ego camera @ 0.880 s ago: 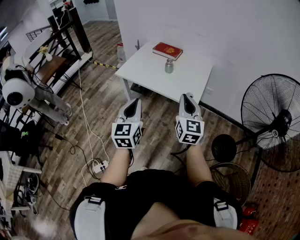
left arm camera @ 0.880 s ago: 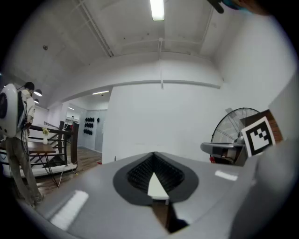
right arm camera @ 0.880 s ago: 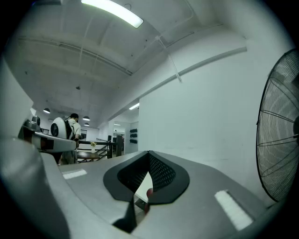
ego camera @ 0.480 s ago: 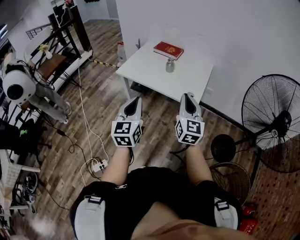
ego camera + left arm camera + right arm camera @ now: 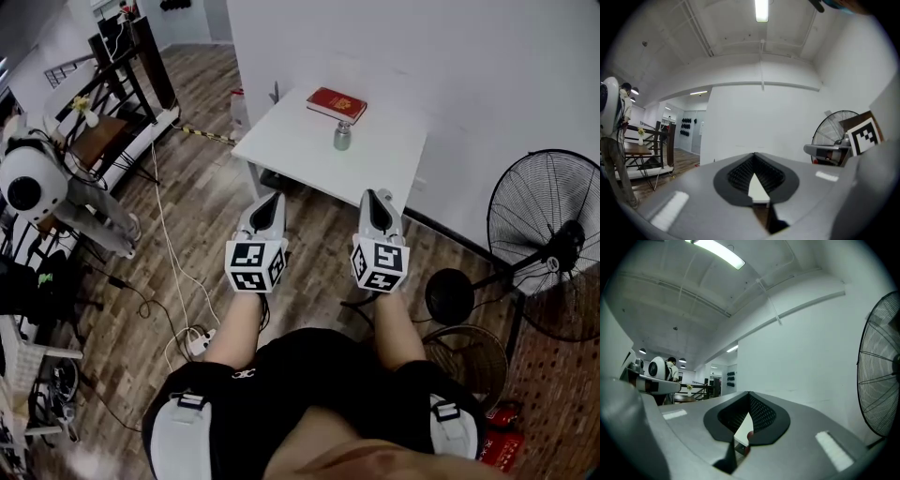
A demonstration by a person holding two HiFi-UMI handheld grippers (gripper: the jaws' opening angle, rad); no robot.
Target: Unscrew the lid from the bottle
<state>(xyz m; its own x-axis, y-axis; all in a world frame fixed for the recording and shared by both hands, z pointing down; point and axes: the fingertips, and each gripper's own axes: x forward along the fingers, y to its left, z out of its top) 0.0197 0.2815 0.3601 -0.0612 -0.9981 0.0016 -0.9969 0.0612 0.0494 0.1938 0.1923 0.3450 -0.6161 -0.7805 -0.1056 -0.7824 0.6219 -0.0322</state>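
A small grey bottle (image 5: 342, 136) with a lid stands upright on the white table (image 5: 300, 150), just in front of a red book (image 5: 336, 103). Both grippers hang over the wooden floor, well short of the table. My left gripper (image 5: 269, 204) points toward the table's near edge, jaws shut and empty. My right gripper (image 5: 376, 198) is level with it, also shut with nothing held. In the left gripper view, a sliver of the white table (image 5: 757, 187) shows through the closed jaws. In the right gripper view, a sliver of the table (image 5: 742, 430) shows likewise.
A black standing fan (image 5: 547, 246) is at the right, with a wire basket (image 5: 463, 356) below it. Cables and a power strip (image 5: 199, 337) lie on the floor at left. A white robot-like machine (image 5: 33, 183) and a dark railing (image 5: 122, 66) stand at far left.
The view has shifted slightly; the grippers sit a touch lower in the frame. Their jaws have stayed shut.
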